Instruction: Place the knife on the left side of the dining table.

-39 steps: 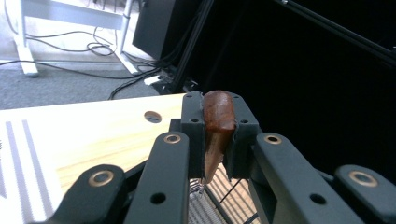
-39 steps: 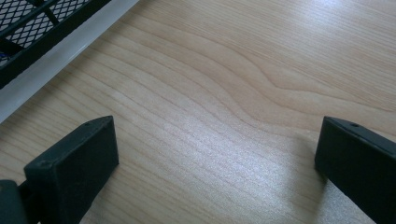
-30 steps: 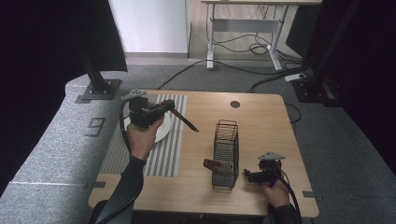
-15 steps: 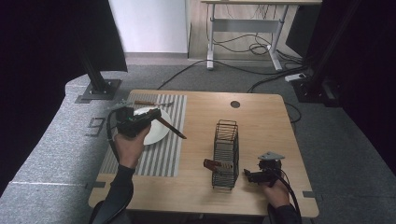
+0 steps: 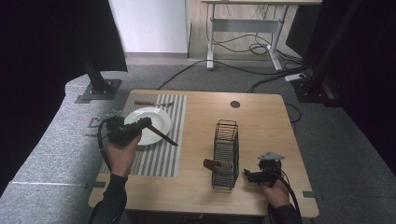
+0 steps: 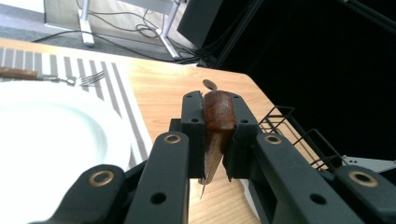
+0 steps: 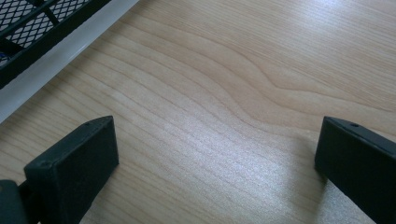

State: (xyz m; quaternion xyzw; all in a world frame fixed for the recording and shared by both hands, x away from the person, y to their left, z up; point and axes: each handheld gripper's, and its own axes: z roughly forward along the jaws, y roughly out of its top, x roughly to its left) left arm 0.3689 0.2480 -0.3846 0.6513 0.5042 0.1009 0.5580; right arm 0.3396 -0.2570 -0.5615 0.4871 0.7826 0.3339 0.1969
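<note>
My left gripper (image 5: 145, 123) is shut on a knife with a brown wooden handle (image 5: 163, 136), held above the near edge of a white plate (image 5: 154, 116). In the left gripper view the handle (image 6: 217, 116) is pinched between the jaws (image 6: 217, 100) and the thin blade runs back toward the camera. The knife slants toward the lower right over a striped placemat (image 5: 159, 158). My right gripper (image 5: 247, 175) stands open low over the bare wood, just right of a black wire rack (image 5: 226, 149). Nothing lies between its jaws (image 7: 215, 126).
A brown-handled fork (image 5: 152, 103) lies along the placemat's far edge, beyond the plate (image 6: 56, 130). Another brown-handled utensil (image 5: 212, 164) pokes out of the rack's near left side. A round cable hole (image 5: 235, 104) sits at the table's far side.
My left gripper has carried the knife leftward and toward the person, from above the placemat's right edge to the plate's near rim. The right gripper has stayed put.
</note>
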